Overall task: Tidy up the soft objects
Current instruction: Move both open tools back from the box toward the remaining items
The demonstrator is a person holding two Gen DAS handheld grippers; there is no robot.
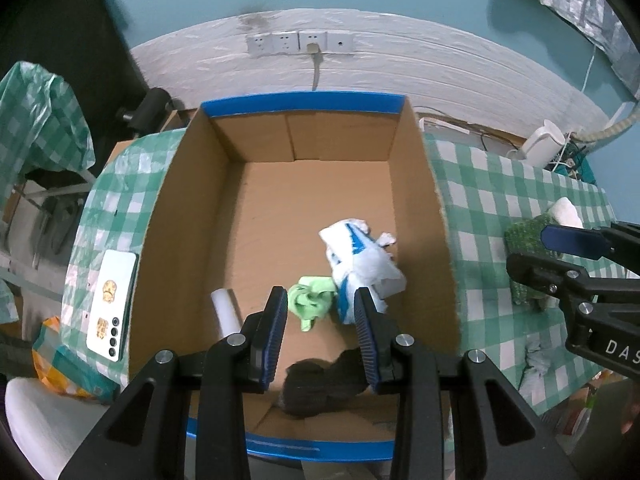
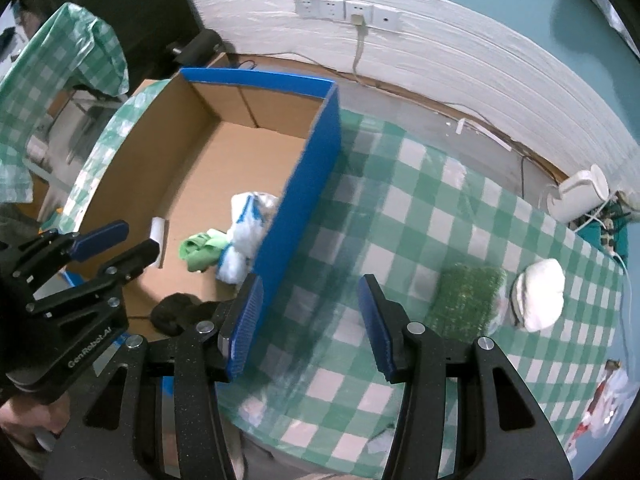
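Observation:
An open cardboard box (image 1: pixel 192 208) with blue-taped edges stands on the green check tablecloth. Inside lie a white and blue plastic bundle (image 1: pixel 360 256), a green cloth (image 1: pixel 312 300), a white roll (image 1: pixel 226 312) and a dark fuzzy thing (image 1: pixel 320 384). My left gripper (image 1: pixel 320 300) hangs over the box's near end, open with nothing between its fingers. My right gripper (image 2: pixel 311 284) is open and empty above the cloth just right of the box's blue wall (image 2: pixel 308 184). Further right on the table lie a green turf-like pad (image 2: pixel 466 300) and a white padded lump (image 2: pixel 540 294).
A white phone (image 1: pixel 112 304) lies on the table left of the box. A white jug (image 2: pixel 580 196) and cables sit at the table's far right corner. Wall sockets (image 1: pixel 300 42) are behind the box. A check-covered chair (image 1: pixel 36 120) stands at the left.

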